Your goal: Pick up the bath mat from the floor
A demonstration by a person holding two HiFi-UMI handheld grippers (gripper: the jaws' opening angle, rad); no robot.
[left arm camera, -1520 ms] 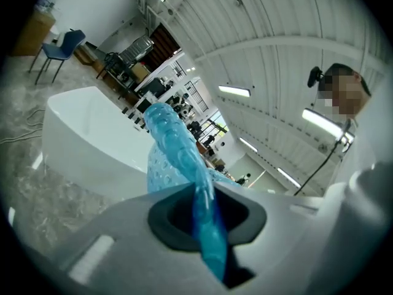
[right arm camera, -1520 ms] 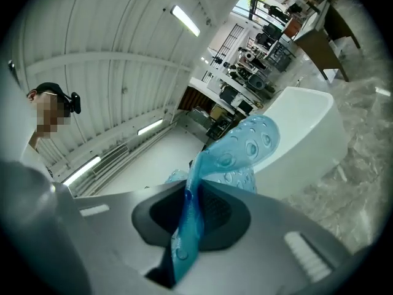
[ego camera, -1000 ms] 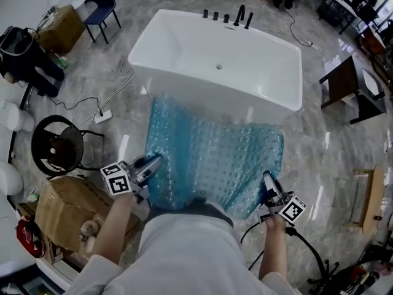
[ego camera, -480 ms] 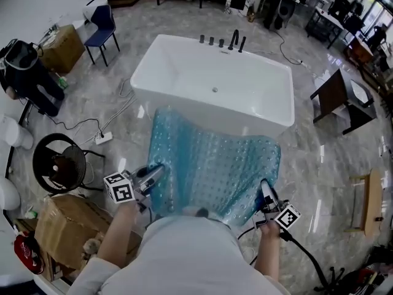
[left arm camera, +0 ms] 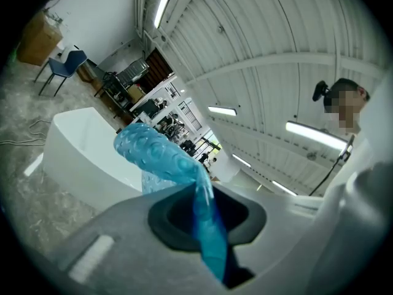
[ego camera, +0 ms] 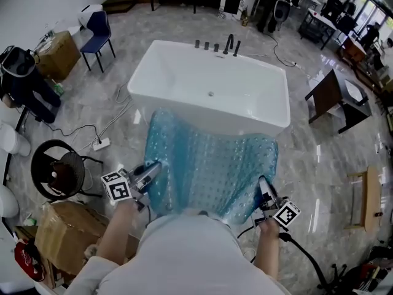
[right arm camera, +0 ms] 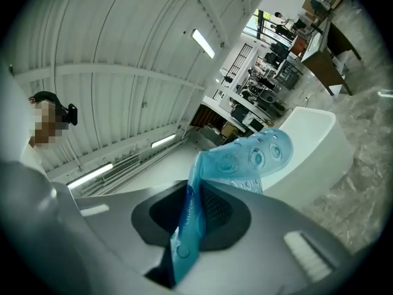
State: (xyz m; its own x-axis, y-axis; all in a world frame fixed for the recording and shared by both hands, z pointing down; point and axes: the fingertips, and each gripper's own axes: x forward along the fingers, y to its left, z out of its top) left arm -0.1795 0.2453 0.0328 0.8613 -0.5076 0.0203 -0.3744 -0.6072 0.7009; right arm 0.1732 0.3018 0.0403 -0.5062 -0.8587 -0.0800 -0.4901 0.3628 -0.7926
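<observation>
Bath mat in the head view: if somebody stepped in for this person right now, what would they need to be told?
Left gripper: shut on the near left corner of the translucent blue bubbled plastic bath mat.
Right gripper: shut on its near right corner.
Mat: raised and spread between the two grippers, sagging toward the white bathtub. I cannot tell whether its far edge is off the grey marbled floor.
Done: both corners gripped, near edge lifted.
Left: probably raise both grippers together until the whole mat hangs free.

White shirt [ego camera: 190, 257], grey marker-cubed grippers [ego camera: 158, 164] [ego camera: 262, 179]
</observation>
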